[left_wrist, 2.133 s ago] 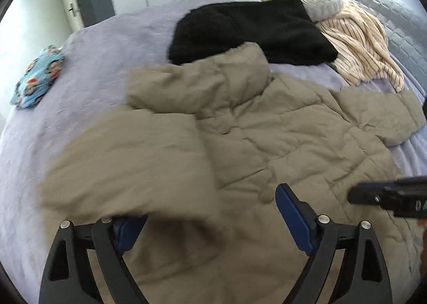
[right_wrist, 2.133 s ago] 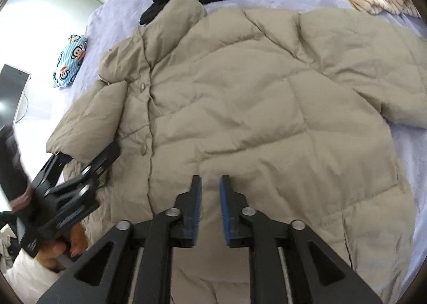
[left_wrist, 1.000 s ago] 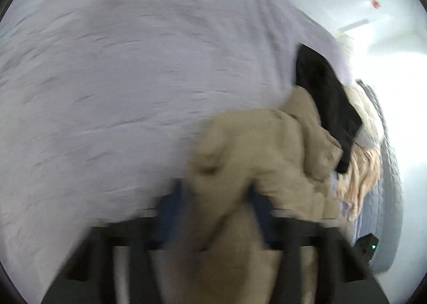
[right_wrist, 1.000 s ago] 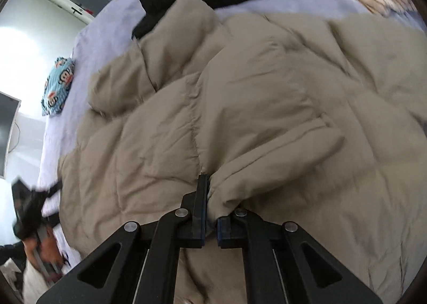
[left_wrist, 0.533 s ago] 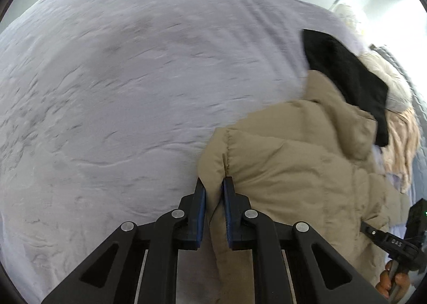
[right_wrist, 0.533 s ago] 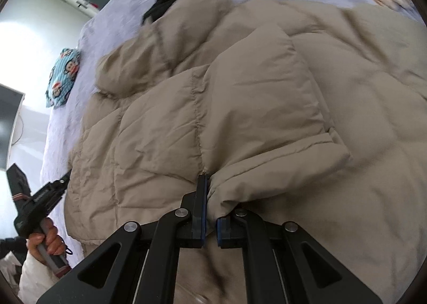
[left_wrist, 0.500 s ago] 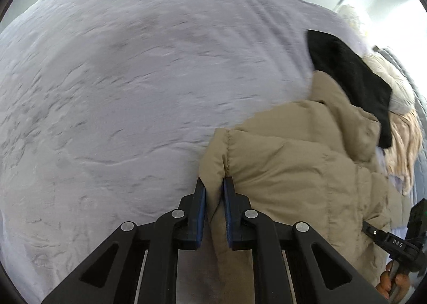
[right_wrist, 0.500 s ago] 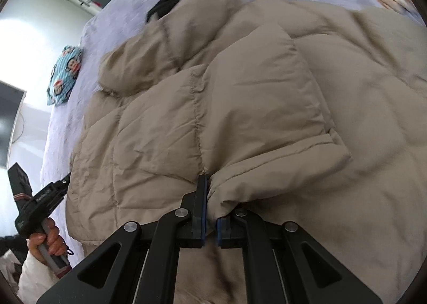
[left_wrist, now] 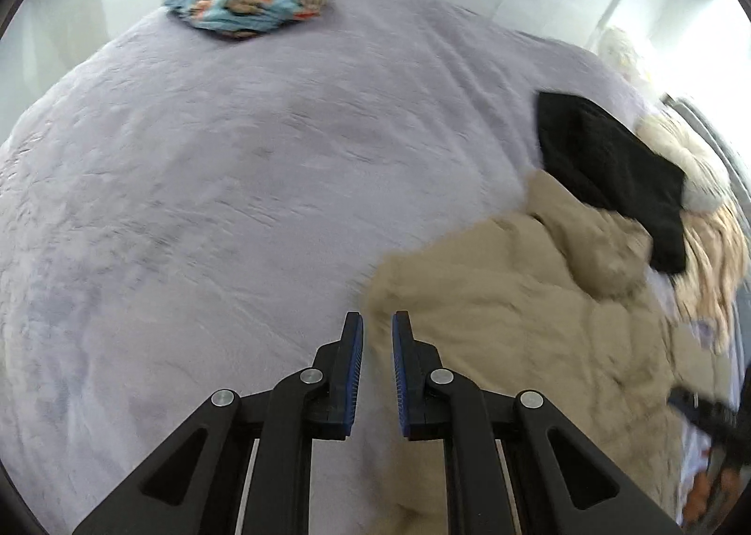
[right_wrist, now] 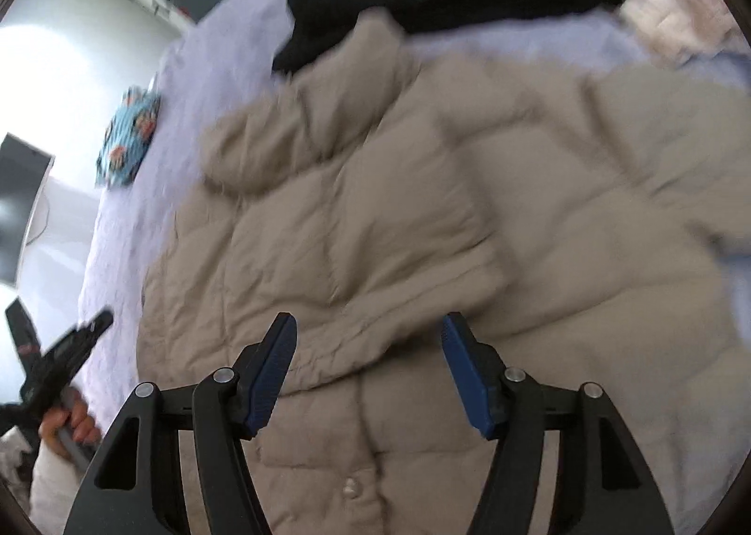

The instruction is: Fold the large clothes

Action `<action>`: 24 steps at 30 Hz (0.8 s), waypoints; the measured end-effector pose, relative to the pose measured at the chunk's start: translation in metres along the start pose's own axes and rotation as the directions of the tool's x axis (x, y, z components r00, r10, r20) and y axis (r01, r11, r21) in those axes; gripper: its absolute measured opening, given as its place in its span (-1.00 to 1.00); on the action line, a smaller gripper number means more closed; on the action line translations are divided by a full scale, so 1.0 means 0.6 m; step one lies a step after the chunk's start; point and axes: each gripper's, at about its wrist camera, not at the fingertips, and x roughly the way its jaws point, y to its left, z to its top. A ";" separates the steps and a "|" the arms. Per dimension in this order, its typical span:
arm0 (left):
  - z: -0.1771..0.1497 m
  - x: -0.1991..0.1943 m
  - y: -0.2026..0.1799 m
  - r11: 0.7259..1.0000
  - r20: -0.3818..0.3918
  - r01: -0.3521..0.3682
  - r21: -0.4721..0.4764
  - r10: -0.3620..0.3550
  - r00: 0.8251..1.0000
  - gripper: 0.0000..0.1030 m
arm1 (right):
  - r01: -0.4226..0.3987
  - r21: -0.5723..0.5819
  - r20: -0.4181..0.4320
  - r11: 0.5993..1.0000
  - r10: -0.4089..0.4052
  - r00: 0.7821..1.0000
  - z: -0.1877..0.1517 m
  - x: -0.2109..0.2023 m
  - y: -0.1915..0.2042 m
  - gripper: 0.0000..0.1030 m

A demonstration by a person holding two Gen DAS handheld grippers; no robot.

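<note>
A beige puffer jacket (right_wrist: 540, 216) lies spread on the lilac bed cover (left_wrist: 211, 183), with one sleeve (right_wrist: 375, 253) folded across its front. My right gripper (right_wrist: 371, 324) hovers over that sleeve's cuff. Its jaws are opening, and the pads stand clear of the fabric on either side. My left gripper (left_wrist: 378, 317) is shut with nothing between its pads. It sits just short of the jacket's (left_wrist: 516, 324) left edge, above the bed cover. Both views are blurred by motion.
A black garment (left_wrist: 605, 169) lies past the jacket's collar, with a cream striped one (left_wrist: 718, 253) beside it. A blue patterned cloth (left_wrist: 249, 0) sits at the bed's far end. A hand (right_wrist: 70, 427) holds the left gripper at the bed's left side.
My right gripper has opened and let go of the sleeve cuff. My left gripper has let go of the jacket's edge and lifted off it. Both have risen a little.
</note>
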 end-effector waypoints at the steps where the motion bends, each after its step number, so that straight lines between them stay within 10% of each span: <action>1: -0.010 0.000 -0.014 1.000 -0.014 0.013 0.012 -0.013 1.000 -0.72 | 0.018 -0.003 0.017 1.000 -0.018 1.000 0.007 -0.004 -0.004 -0.23; 4: -0.041 0.021 -0.057 0.996 -0.070 0.015 0.085 -0.009 0.998 -0.72 | 0.034 0.006 -0.012 0.999 -0.034 0.999 0.023 0.020 -0.015 -0.63; 13: -0.086 0.078 -0.077 0.987 -0.120 -0.091 0.135 0.107 0.987 -0.72 | 0.053 0.016 -0.123 0.998 -0.050 0.991 -0.014 0.064 -0.052 -0.73; 18: -0.086 0.043 -0.112 0.983 -0.102 -0.119 0.141 0.135 0.986 -0.72 | -0.005 0.091 -0.130 0.996 0.017 0.991 -0.031 0.016 -0.089 -0.60; 22: -0.097 0.020 -0.147 0.985 -0.101 -0.096 0.144 0.111 0.989 -0.71 | -0.021 0.156 -0.112 0.988 0.039 0.993 -0.052 -0.030 -0.129 0.14; 24: -0.107 0.012 -0.170 0.986 -0.112 -0.082 0.144 0.099 0.989 -0.71 | -0.019 0.169 -0.109 0.985 0.038 0.993 -0.052 -0.036 -0.136 0.18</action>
